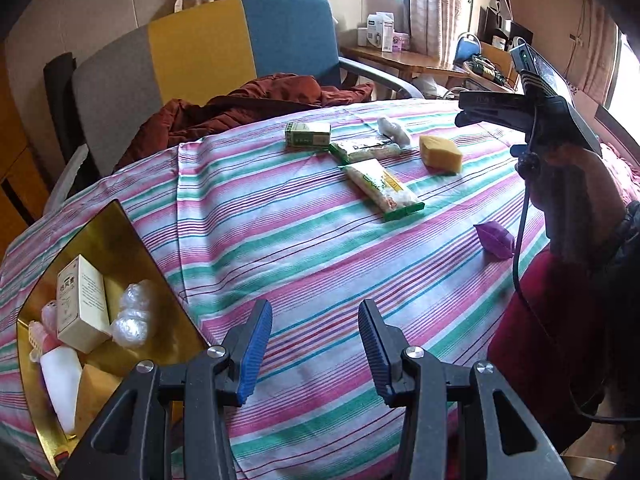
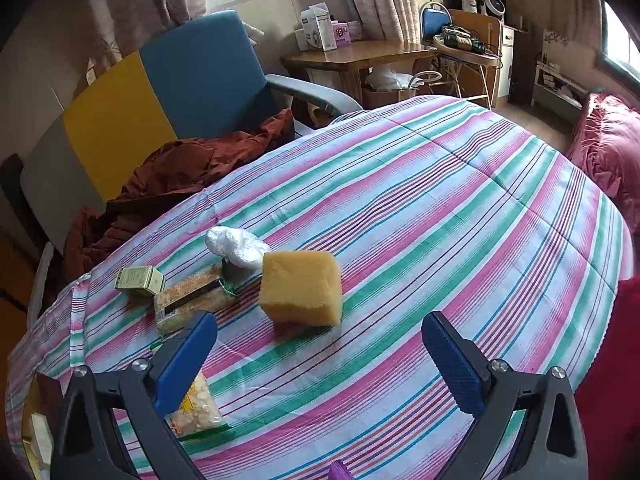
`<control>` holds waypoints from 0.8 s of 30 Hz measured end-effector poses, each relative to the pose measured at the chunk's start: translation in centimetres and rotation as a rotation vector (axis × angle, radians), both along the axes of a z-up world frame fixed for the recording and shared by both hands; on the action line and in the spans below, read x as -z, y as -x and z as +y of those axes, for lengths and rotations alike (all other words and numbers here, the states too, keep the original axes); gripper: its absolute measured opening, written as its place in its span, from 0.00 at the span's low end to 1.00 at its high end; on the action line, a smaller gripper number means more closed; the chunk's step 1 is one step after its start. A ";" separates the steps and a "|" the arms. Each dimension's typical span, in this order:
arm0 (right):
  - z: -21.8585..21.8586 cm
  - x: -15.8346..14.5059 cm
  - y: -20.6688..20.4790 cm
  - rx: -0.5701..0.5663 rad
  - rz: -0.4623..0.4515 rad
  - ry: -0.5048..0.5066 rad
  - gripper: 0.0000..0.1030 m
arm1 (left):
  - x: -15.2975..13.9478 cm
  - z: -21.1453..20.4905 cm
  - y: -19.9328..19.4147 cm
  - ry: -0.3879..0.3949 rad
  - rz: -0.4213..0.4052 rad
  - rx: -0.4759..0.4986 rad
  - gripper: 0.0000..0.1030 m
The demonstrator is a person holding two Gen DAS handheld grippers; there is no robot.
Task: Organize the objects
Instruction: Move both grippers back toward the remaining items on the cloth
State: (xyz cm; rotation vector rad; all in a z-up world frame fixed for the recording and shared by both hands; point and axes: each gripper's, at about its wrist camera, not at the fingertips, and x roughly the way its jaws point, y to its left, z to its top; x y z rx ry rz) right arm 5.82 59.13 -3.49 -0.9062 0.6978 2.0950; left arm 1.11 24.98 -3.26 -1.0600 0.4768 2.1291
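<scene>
Left claw [image 1: 316,350] empty, jaws apart, above striped cloth [image 1: 320,260] on tabletop. Gold tray [image 1: 112,232] just left of it, holding cream box [image 1: 82,304], plastic wad [image 1: 134,314], white bottle [image 1: 62,380]. Ahead: two snack packets [image 1: 382,188], green box [image 1: 308,134]. Purple piece [image 1: 494,240] ahead-right. Right claw [image 2: 320,364] empty, spread wide; yellow sponge [image 2: 300,288] just ahead between its fingers, apart from both. Crumpled white plastic [image 2: 236,246] beyond sponge

2 snack packs [image 1: 382,188], 1 sponge [image 2: 301,289], 1 green box [image 1: 307,134].
</scene>
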 end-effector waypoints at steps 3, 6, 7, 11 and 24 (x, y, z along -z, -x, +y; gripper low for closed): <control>0.1 0.0 -0.1 0.005 -0.001 -0.006 1.00 | -0.1 0.4 0.5 -0.010 -0.015 -0.006 0.44; 0.3 0.2 -0.1 0.012 -0.007 -0.001 1.00 | -0.5 1.0 0.4 -0.028 -0.010 0.007 0.44; 0.3 0.2 -0.1 0.014 -0.008 0.000 1.00 | -0.5 1.3 0.3 -0.027 -0.009 0.013 0.44; 0.4 0.3 0.0 0.014 -0.015 -0.002 1.00 | 0.1 2.5 0.4 -0.024 -0.034 0.037 0.44; 1.5 0.4 -0.9 0.068 0.020 0.043 1.00 | 1.3 5.8 2.3 -0.033 -0.109 0.028 0.44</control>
